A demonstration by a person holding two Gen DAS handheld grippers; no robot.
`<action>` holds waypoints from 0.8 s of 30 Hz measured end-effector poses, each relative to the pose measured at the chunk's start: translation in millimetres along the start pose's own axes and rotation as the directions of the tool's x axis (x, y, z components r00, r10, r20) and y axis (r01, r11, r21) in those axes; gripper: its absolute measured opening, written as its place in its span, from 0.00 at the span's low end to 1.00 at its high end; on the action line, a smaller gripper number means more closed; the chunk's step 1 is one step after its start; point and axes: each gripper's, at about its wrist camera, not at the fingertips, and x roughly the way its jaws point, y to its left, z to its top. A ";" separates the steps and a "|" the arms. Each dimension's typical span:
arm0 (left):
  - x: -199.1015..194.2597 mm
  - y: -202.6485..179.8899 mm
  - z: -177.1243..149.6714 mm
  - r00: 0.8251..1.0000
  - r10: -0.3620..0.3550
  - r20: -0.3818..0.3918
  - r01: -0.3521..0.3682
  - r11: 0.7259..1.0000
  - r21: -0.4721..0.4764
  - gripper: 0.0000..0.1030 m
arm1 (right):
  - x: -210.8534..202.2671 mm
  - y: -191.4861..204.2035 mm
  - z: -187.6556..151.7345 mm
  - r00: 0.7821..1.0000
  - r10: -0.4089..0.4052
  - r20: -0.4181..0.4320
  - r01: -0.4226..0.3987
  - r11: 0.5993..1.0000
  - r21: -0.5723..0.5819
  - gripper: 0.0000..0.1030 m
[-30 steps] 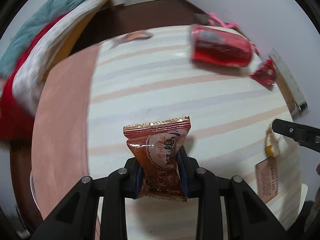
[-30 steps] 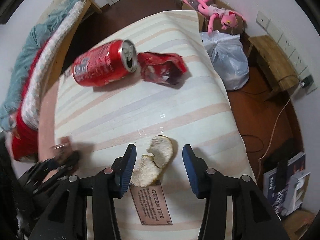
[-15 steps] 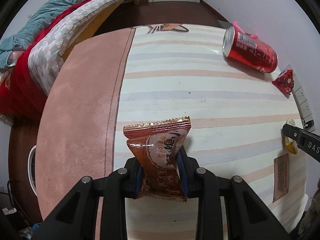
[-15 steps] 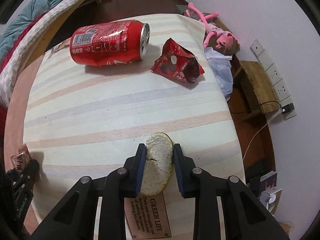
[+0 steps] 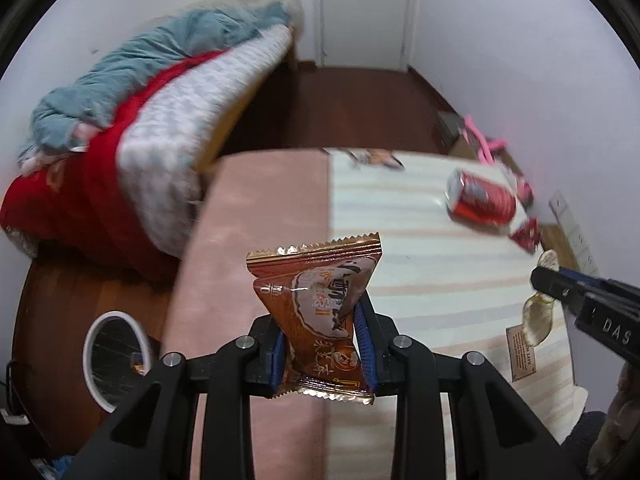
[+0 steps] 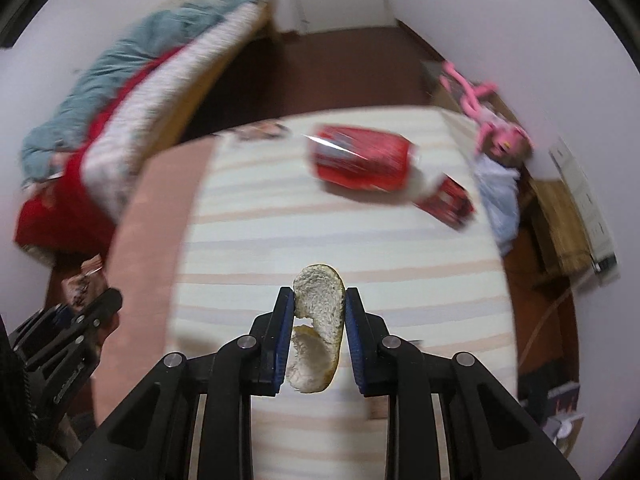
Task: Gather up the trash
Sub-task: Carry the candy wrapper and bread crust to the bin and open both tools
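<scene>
Both jaws closed, left gripper (image 5: 322,346) on snack wrapper (image 5: 318,312), right gripper (image 6: 318,334) on peel (image 6: 318,328) (whitish).

The left gripper (image 5: 322,344) pinches a shiny brown snack wrapper (image 5: 316,312) between its blue pads. At two o'clock a red soda can (image 5: 482,202) lies on the striped cream cloth (image 5: 420,264). At three o'clock the right gripper (image 5: 560,284) holds a pale peel (image 5: 538,314). A white round bin (image 5: 114,360) sits at eight o'clock.

"DAS" shows in pale letters on the black plastic right gripper (image 5: 560,290); the brown leather patch (image 5: 520,354) print's too blurry to read.
</scene>
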 end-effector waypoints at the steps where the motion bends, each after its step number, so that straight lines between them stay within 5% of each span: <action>1: -10.1 12.0 0.9 1.000 0.011 0.016 -0.011 1.000 -0.011 0.26 | -6.9 12.0 0.5 1.000 0.017 0.008 -0.017 1.000 -0.019 0.26; 7: -60.6 105.2 -5.9 0.992 0.106 0.065 -0.098 0.989 -0.114 0.26 | -41.7 110.9 -1.8 0.986 0.161 0.031 -0.155 0.978 -0.137 0.26; 13: -80.4 206.5 -32.0 0.980 0.198 0.034 -0.184 0.953 -0.242 0.26 | -44.8 232.6 -12.9 0.956 0.294 -0.020 -0.288 0.920 -0.267 0.26; 20: -56.3 313.9 -69.0 0.970 0.229 -0.080 -0.242 0.898 -0.368 0.26 | 3.0 366.1 -42.8 0.925 0.346 -0.158 -0.380 0.844 -0.377 0.26; 24: -16.7 370.7 -92.1 0.974 0.153 -0.168 -0.214 0.865 -0.453 0.26 | 49.2 434.9 -64.0 0.914 0.325 -0.244 -0.402 0.814 -0.419 0.26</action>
